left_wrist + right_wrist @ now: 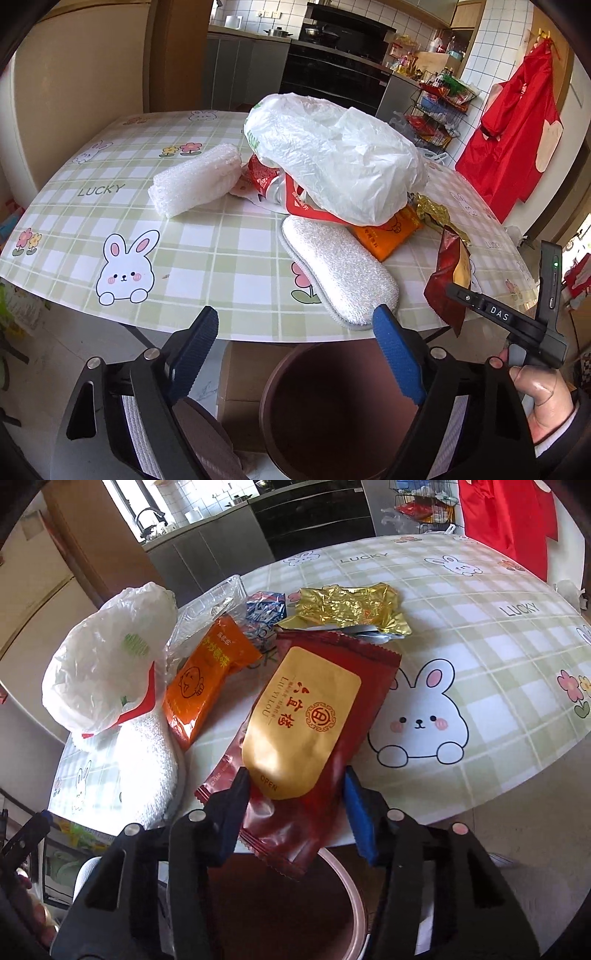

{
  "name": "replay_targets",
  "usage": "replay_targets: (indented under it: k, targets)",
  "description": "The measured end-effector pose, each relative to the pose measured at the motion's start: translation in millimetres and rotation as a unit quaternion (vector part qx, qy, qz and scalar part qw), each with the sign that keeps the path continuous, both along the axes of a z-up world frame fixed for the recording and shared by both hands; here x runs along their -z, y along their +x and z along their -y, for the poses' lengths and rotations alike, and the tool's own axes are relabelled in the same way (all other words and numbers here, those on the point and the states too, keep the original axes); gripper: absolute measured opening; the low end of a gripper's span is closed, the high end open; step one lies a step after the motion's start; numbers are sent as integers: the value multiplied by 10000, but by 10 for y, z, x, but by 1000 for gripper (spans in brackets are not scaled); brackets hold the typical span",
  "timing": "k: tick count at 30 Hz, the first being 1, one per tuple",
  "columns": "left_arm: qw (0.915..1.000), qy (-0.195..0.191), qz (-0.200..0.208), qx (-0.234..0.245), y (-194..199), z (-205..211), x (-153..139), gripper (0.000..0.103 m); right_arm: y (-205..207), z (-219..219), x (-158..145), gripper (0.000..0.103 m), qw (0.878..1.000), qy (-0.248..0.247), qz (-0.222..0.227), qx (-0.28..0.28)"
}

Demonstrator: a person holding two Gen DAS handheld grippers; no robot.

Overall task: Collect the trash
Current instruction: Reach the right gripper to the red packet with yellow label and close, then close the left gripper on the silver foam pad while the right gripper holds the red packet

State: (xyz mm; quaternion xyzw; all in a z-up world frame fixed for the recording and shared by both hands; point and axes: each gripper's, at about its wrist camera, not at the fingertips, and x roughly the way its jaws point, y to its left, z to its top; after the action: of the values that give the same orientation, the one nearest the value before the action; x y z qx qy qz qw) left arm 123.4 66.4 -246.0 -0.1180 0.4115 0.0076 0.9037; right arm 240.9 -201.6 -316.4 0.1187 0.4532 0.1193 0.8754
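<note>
A dark red wrapper [314, 738] with a gold label hangs over the table's near edge above a brown bin [354, 904]. My right gripper [295, 805] holds it, with the blue pads pressing on its two side edges. From the left wrist the same wrapper [448, 280] stands tilted at the table's right rim. My left gripper [295, 332] is open above the bin [332, 406], with nothing between its fingers. More trash lies on the table: a white plastic bag [332, 158], an orange packet [207, 686], gold foil [351, 609] and a blue wrapper [264, 613].
A round table [110, 221] has a green checked cloth with rabbits. A white sponge pad [336, 269] lies at its near edge, a white foam roll [195, 181] further left. A person's hand [543, 402] grips the right tool. Kitchen units and a red apron [513, 140] stand behind.
</note>
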Motion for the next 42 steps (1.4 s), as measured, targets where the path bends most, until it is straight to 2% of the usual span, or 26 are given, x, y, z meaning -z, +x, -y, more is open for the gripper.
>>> replay_targets:
  k: [4,11,19,22,28,32,37,42]
  targets:
    - [9999,-35,-134,63,82,77,62,79,-72,37,5,44,9998,79,105,-126]
    - [9993,84,-282,216,221,308,114,79,-147,116,44,39,9981,532,200,-254]
    - [9978,-255,-613,-73,514,441,322,77,-176,176,11,36,9952,848,371,-313]
    - [9972,-210,-685,-232,630,527,402,80,-181,189,13,36,9941,975,373,-301]
    - [9961,-451,-570,-496,807,620,471,90,-189,191,30,36,9935,1020,393,-333]
    - [9946,-282,-609,-788,909,633,558,90,-196,219,60,36,9927,1125,332,-287]
    - [9947,19,-686,-763,1038,777,631,93,-213,230,51,36,9927,1099,417,-283]
    - [9920,354,-778,-933,1183,876,667,95,-215,242,61,36,9924,1113,434,-281]
